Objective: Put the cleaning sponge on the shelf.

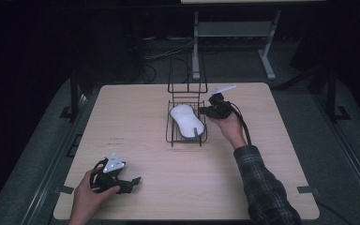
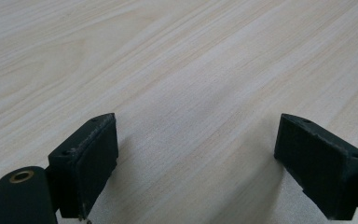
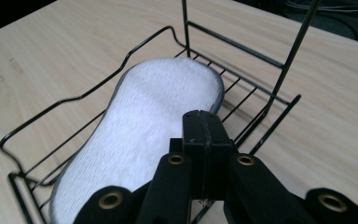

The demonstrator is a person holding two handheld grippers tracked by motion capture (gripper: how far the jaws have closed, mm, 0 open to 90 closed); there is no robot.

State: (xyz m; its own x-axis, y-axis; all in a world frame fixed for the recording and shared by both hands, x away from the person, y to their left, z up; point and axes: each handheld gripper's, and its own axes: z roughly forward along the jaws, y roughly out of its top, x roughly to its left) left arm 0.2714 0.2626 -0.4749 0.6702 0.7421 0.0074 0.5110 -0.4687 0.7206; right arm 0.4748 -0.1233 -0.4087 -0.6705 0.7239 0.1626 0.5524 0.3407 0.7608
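Note:
A black wire rack [image 1: 171,136] stands at the middle of the wooden table, and a white, peanut-shaped sponge [image 1: 185,121] lies flat in its lower tray. In the right gripper view the sponge [image 3: 140,135] spans the tray of the rack [image 3: 65,100] lengthwise. My right gripper [image 1: 201,111] hovers at the rack's right rim, above the sponge's edge. Its jaws [image 3: 204,154] are pressed together with nothing between them. My left gripper [image 1: 135,181] rests near the table's front left, open over bare wood [image 2: 196,163], holding nothing.
The rack's tall upright frame [image 1: 187,75] rises at the back of the tray. The tabletop [image 1: 131,112] around it is bare light wood. A metal stand [image 1: 197,42] and cables sit on the dark floor beyond the table's far edge.

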